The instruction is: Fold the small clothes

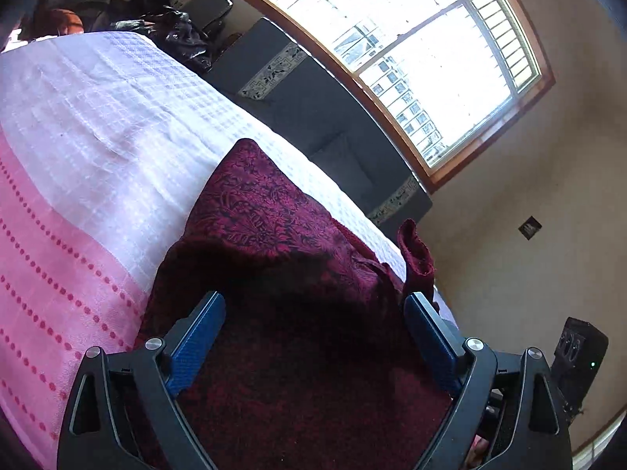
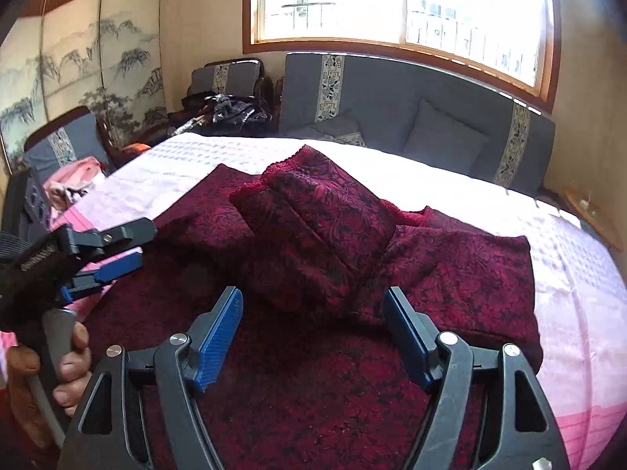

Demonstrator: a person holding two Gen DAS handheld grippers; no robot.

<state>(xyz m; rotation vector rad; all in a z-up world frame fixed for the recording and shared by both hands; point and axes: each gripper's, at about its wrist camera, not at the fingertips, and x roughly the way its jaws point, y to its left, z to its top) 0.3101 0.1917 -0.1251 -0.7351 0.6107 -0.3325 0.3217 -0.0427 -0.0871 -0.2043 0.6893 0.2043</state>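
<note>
Bedroom, big window (image 2: 403, 4) behind a grey headboard (image 2: 392, 94), painted screen (image 2: 78, 58) on the wall. Bed cover (image 1: 98, 125) white with pink dotted stripes. Dark red patterned garment (image 2: 333, 235) lies spread on the bed, its middle part folded over into a raised band. Right claw (image 2: 311, 321) open, empty, hovering just above the garment's near edge. Left claw (image 1: 315, 325) open too, over the garment's side, nothing between its blue pads. Left hand (image 2: 72, 364) holds its grip. No readable writing.
</note>
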